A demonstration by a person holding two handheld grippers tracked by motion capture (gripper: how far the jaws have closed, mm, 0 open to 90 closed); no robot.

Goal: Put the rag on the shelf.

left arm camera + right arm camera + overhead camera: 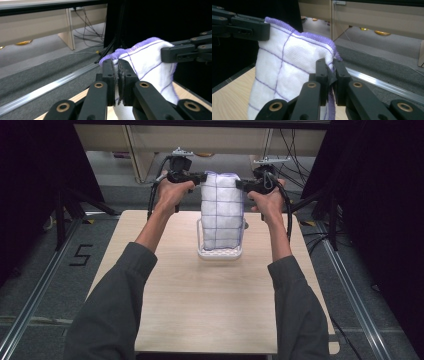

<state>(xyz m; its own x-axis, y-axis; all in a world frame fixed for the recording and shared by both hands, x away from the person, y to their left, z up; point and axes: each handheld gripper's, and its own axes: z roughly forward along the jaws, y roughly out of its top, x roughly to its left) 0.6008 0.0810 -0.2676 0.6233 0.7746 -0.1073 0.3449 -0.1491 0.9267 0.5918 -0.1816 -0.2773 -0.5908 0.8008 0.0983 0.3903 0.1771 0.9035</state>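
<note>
A white cloth with purple grid lines and a purple hem (221,210) hangs stretched between the two grippers above the table. Its lower end drops into a white wire basket (219,252) at the table's far middle. My left gripper (201,178) is shut on the cloth's top left corner (117,58). My right gripper (241,184) is shut on the top right corner (331,60). In the left gripper view the other gripper's black jaws (175,53) pinch the cloth's far edge. In the right gripper view the left gripper's jaws (252,29) hold the opposite corner.
The light wooden table (210,305) stretches toward the person in front of the basket. Dark frames and cables (295,215) stand at both sides. A metal floor rail (50,87) and pale furniture legs (70,30) lie beyond the table.
</note>
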